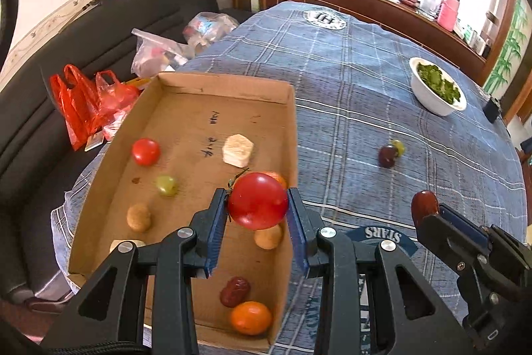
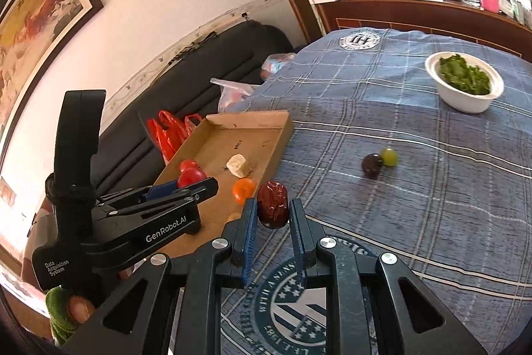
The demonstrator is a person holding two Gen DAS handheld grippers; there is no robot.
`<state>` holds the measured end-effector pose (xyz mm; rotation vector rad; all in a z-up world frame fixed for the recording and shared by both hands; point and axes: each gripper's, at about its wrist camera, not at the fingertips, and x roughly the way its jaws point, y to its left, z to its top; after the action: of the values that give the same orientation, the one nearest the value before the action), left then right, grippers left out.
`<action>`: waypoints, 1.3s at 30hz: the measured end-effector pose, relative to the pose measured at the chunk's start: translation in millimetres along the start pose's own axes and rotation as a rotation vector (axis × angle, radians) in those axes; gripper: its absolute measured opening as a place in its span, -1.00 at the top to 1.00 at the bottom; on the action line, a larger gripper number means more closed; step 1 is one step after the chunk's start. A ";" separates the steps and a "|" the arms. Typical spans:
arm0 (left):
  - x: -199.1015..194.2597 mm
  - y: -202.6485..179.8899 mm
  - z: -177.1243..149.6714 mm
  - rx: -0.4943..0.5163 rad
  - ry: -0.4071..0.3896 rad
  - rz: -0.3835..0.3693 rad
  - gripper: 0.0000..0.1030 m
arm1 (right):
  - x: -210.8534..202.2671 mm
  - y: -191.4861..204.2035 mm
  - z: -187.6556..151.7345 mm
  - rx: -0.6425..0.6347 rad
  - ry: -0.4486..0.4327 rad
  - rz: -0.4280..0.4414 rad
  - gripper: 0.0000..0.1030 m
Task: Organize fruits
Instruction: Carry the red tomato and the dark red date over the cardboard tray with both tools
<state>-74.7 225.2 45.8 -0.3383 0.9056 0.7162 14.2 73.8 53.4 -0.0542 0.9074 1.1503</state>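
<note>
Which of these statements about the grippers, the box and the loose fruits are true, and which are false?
1. The left gripper holds a red tomato above the cardboard box. True.
2. The right gripper is empty. False: it holds a dark red date.
3. The white bowl contains green leaves. True.
4. A dark grape and a green grape lie inside the box. False: they lie touching on the blue tablecloth.
</note>
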 end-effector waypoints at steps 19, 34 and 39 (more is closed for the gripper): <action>19.6 48.3 8.1 -0.080 0.029 0.047 0.36 | 46.5 17.9 16.8 -0.032 0.045 0.041 0.62; 28.1 62.7 13.5 -0.098 0.034 0.073 0.36 | 69.0 27.5 24.4 -0.044 0.068 0.062 0.62; 34.4 72.3 18.5 -0.108 0.040 0.082 0.36 | 82.4 33.5 34.9 -0.064 0.073 0.064 0.62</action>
<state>-99.5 302.0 30.7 -0.4137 0.9244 0.8384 16.6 167.9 36.7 -0.1211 0.9426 1.2435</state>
